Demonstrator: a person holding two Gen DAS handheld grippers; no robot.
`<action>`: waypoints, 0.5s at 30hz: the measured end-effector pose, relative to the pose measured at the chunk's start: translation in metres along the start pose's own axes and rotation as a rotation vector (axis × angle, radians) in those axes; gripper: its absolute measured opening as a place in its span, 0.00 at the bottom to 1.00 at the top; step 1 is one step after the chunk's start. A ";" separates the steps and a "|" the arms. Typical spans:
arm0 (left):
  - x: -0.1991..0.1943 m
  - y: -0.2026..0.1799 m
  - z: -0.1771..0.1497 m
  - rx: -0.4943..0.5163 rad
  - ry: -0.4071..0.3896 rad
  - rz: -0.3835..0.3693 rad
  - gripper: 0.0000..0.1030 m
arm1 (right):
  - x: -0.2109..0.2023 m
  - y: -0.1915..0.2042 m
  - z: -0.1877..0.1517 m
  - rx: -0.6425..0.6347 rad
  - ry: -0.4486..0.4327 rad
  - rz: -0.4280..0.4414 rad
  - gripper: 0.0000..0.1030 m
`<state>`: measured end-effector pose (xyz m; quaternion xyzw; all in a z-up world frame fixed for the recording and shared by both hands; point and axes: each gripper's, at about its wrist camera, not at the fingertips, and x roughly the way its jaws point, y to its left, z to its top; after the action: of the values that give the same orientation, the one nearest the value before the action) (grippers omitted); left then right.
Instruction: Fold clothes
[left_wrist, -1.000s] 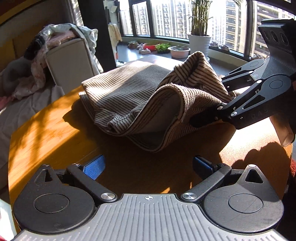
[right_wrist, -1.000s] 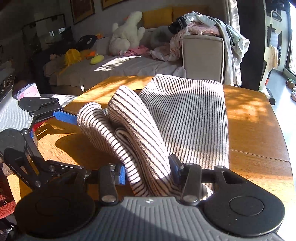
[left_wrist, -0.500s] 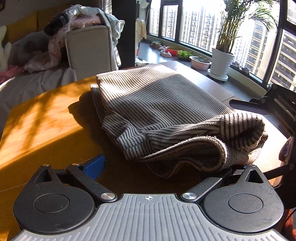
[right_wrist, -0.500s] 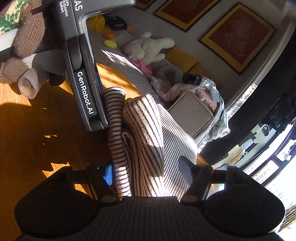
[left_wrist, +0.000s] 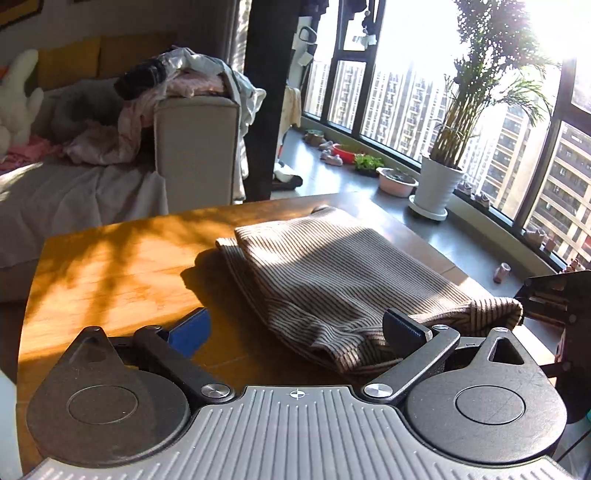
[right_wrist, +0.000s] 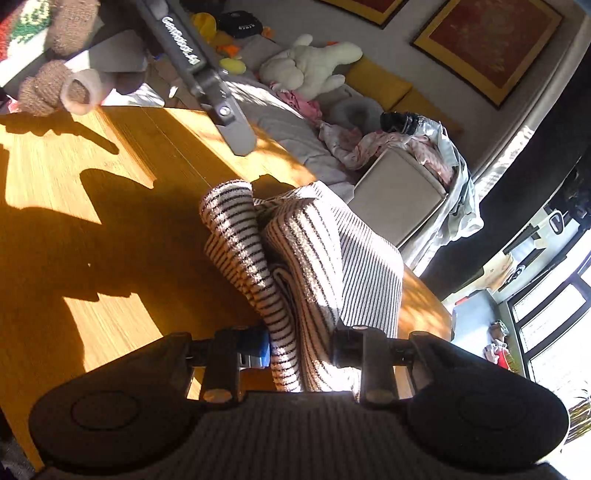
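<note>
A brown-and-cream striped garment (left_wrist: 332, 273) lies folded on the wooden table (left_wrist: 110, 258). My left gripper (left_wrist: 295, 325) stands wide with its jaws closing. The garment's near corner lies between them beside the right finger, and the blue left pad (left_wrist: 190, 326) is clear of the cloth. My right gripper (right_wrist: 303, 339) has a bunched fold of the striped garment (right_wrist: 306, 258) filling the gap between its closing jaws, and both pads touch it. In the left wrist view the right gripper (left_wrist: 546, 302) sits at the garment's far right end. The left gripper's grey body (right_wrist: 207, 74) crosses the top of the right wrist view.
A sofa armrest (left_wrist: 195, 147) piled with loose clothes (left_wrist: 177, 81) stands beyond the table's far edge. A white plush toy (right_wrist: 310, 62) lies on the sofa. A potted plant (left_wrist: 436, 184) and bowls line the window ledge. A knitted sleeve (right_wrist: 44, 88) holds the left gripper.
The raised fold has come down and the garment lies flatter. My left gripper has pulled back and up from it. The right view has rolled, and its jaws have narrowed on the fold.
</note>
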<state>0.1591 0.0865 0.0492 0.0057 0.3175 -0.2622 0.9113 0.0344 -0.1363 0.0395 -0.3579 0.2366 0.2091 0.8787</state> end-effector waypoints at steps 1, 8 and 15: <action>0.013 -0.003 0.003 0.001 0.021 -0.024 0.75 | -0.010 -0.001 0.001 -0.013 0.001 0.017 0.27; 0.078 -0.004 -0.001 0.029 0.134 -0.113 0.55 | -0.095 -0.001 0.048 -0.376 -0.011 0.063 0.26; 0.082 0.022 -0.013 0.018 0.148 -0.221 0.51 | -0.010 -0.068 0.090 -0.361 -0.055 0.262 0.32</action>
<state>0.2164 0.0691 -0.0129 -0.0017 0.3803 -0.3628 0.8507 0.0868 -0.1173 0.1382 -0.4697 0.2158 0.3699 0.7720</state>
